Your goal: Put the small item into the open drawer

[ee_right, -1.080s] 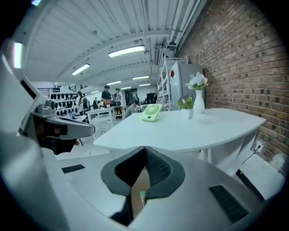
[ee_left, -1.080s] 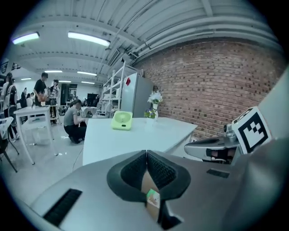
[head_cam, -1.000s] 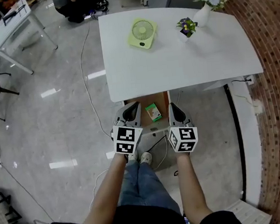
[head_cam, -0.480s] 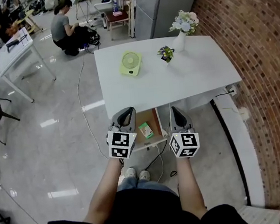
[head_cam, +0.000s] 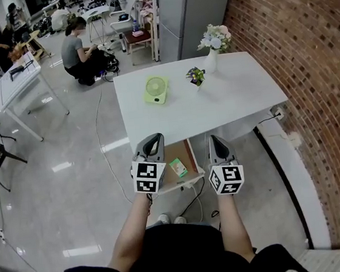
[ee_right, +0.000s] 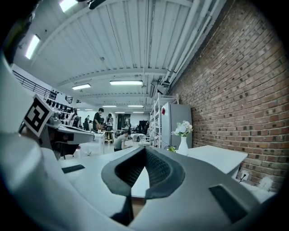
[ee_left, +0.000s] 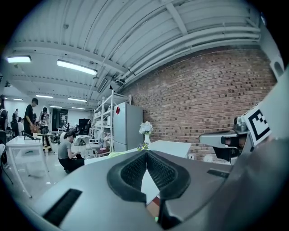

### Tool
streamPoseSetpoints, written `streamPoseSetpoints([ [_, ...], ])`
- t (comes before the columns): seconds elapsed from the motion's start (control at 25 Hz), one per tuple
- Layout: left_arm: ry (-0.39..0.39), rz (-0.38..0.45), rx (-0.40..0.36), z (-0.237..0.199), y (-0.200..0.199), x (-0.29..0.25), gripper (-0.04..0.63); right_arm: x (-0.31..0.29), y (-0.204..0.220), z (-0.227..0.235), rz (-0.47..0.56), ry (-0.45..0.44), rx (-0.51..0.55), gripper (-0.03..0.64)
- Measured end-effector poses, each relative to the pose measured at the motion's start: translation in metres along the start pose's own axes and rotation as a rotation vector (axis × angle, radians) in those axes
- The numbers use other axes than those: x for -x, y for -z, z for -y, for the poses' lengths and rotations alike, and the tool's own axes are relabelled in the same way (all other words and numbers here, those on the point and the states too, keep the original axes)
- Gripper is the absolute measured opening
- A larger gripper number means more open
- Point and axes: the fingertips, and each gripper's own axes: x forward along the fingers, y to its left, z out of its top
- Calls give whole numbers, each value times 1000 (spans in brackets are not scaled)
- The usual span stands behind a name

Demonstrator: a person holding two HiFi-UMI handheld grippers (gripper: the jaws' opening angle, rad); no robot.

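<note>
The small item, a green box (head_cam: 177,167), lies inside the open wooden drawer (head_cam: 187,153) under the front edge of the white table (head_cam: 227,104). My left gripper (head_cam: 152,143) hovers left of the drawer, well above it, shut with nothing between its pads. My right gripper (head_cam: 216,142) hangs to the drawer's right at about the same height, also shut and empty. In the left gripper view the left gripper (ee_left: 146,154) has its tips touching, pointing roughly level over the table. In the right gripper view the right gripper (ee_right: 145,149) also has its tips together.
On the table stand a green fan (head_cam: 155,89), a small flower pot (head_cam: 195,75) and a white vase with flowers (head_cam: 212,53). A brick wall (head_cam: 307,56) runs along the right. A grey fridge (head_cam: 194,4) stands behind. Cables lie on the floor; people work at the back left.
Both grippers have risen together, still shut. The head view has pulled up and back, so the table looks smaller and more of the room shows. The green box stays in the drawer.
</note>
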Motion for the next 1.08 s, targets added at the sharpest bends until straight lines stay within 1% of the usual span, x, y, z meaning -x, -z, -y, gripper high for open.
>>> streamPoseSetpoints([
  [0.28, -3, -11, -2, 8, 6, 6, 23, 9, 2, 0, -6, -5, -1, -2],
  [0.64, -17, -27, 20, -5, 13, -6, 23, -4, 6, 8, -26, -10, -9, -2],
  [0.8, -21, -35, 23, -7, 18, -4, 23, -4, 10, 5, -33, -15, -9, -2],
  [1.08, -20, -46, 26, -3, 15, 3, 23, 3, 6, 5, -39, -14, -13, -2],
])
